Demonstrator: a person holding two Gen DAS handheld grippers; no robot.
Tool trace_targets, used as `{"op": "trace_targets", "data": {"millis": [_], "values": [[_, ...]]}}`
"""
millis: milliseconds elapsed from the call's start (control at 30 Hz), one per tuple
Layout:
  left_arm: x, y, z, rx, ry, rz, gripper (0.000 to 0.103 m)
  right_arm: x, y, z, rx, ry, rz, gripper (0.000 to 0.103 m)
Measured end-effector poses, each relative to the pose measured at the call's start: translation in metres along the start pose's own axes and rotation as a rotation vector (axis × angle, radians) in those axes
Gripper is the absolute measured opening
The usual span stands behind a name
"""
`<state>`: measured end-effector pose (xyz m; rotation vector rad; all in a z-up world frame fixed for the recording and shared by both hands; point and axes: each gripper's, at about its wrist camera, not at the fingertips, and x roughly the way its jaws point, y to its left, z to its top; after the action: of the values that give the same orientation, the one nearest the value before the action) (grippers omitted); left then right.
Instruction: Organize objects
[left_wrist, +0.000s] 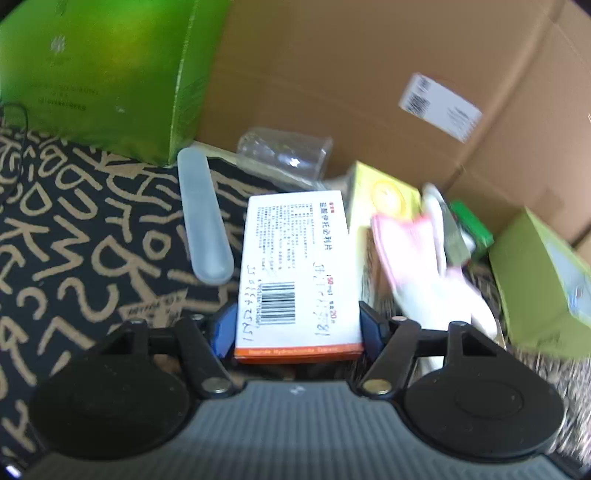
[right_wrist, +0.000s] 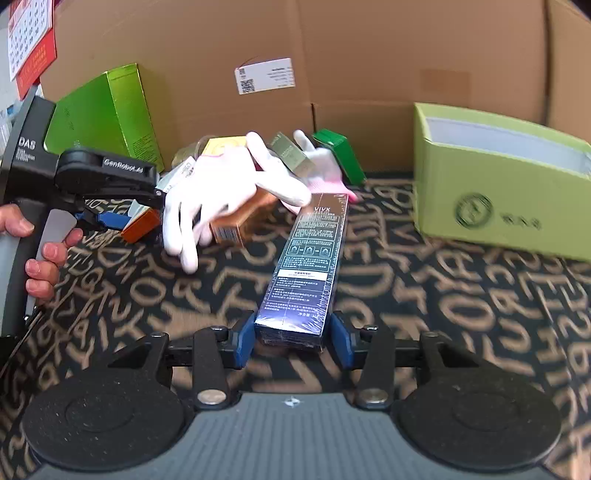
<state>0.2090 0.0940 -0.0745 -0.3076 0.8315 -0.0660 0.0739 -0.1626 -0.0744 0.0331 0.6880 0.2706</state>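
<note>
**Two grippers, two boxes on a lettered cloth**

The left gripper (left_wrist: 297, 325) had its blue pads against both sides of a white medicine box (left_wrist: 295, 273) with an orange end, the box lying flat on the lettered cloth (left_wrist: 74, 229). Only the left wrist view showed a frosted tube case (left_wrist: 205, 218) just beside that box and a clear cup (left_wrist: 288, 153) tipped on its side behind it.

The right gripper (right_wrist: 291, 338) straddled the near end of a long dark box (right_wrist: 306, 266); its left pad touched, though whether the right pad pressed could not be told through the blur. That view alone showed the left tool from the side, a bare hand (right_wrist: 40, 251) on its handle, and white gloves (right_wrist: 229, 192) draped over an orange carton (right_wrist: 240, 221).

Cardboard walls (right_wrist: 369, 55) closed the far side. An open pale green box (right_wrist: 498, 177) stood well to the right, a green carton (right_wrist: 107, 114) to the left; bare cloth lay between the dark box and the pale green one. The pile behind the gloves was blurred and partly hidden.
</note>
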Motion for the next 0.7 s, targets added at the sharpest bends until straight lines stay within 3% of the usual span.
{"op": "trace_targets", "data": {"millis": [300, 367, 400, 467, 700], "values": [[-0.072, -0.013, -0.077, 0.193, 0.087, -0.053, 0.066, -0.054, -0.02, -0.031, -0.02, 0.064, -0.006, 0.048], [-0.081, -0.018, -0.088, 0.201, 0.089, -0.066, 0.075, -0.06, -0.022, -0.033, -0.017, 0.061, -0.034, 0.048], [-0.081, -0.021, -0.09, 0.204, 0.083, -0.059, 0.084, -0.062, -0.022, -0.032, -0.015, 0.046, -0.048, 0.053], [-0.08, -0.027, -0.091, 0.219, 0.06, -0.033, 0.086, -0.062, -0.021, -0.029, -0.025, 0.014, -0.074, 0.061], [-0.062, -0.034, -0.082, 0.231, 0.059, 0.009, 0.092, -0.044, -0.018, -0.019, -0.045, -0.005, -0.101, 0.061]]}}
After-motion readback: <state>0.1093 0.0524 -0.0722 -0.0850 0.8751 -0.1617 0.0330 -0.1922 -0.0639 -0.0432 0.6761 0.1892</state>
